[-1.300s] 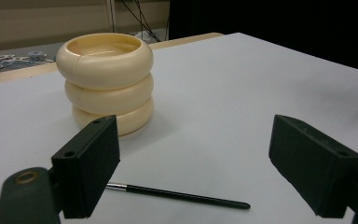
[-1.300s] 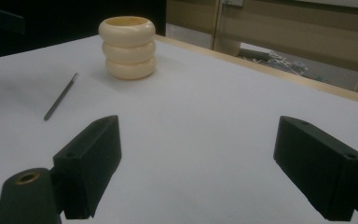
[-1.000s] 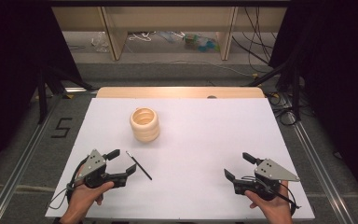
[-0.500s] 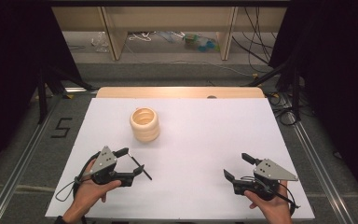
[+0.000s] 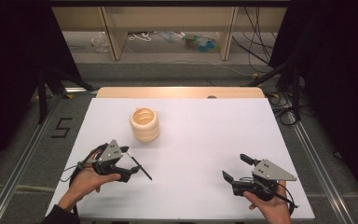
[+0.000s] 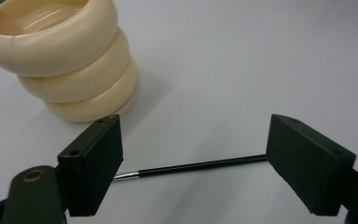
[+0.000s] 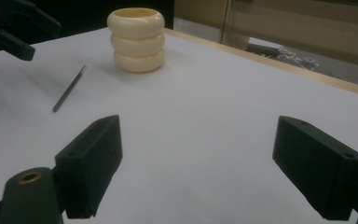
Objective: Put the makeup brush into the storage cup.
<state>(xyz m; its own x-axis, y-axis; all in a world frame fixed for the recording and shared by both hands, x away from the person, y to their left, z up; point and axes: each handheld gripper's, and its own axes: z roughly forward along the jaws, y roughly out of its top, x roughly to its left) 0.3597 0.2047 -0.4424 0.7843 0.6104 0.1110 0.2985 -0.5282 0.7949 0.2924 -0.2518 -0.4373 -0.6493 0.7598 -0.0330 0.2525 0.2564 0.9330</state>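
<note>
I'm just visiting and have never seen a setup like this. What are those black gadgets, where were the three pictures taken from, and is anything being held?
No robot here: a person holds a hand-operated tool in each hand, the left gripper and the right gripper. Each ends in two black fingers that can pinch.

One picture looks down from above the white table. The other two come from small cameras riding on each gripper, looking out between its fingers.

On the table stand a cream-coloured ribbed cup shaped like three stacked rings and a thin black stick with a silvery tip. The left gripper's open fingers sit on either side of the stick, not pinching it. The right gripper is open and holds nothing.
</note>
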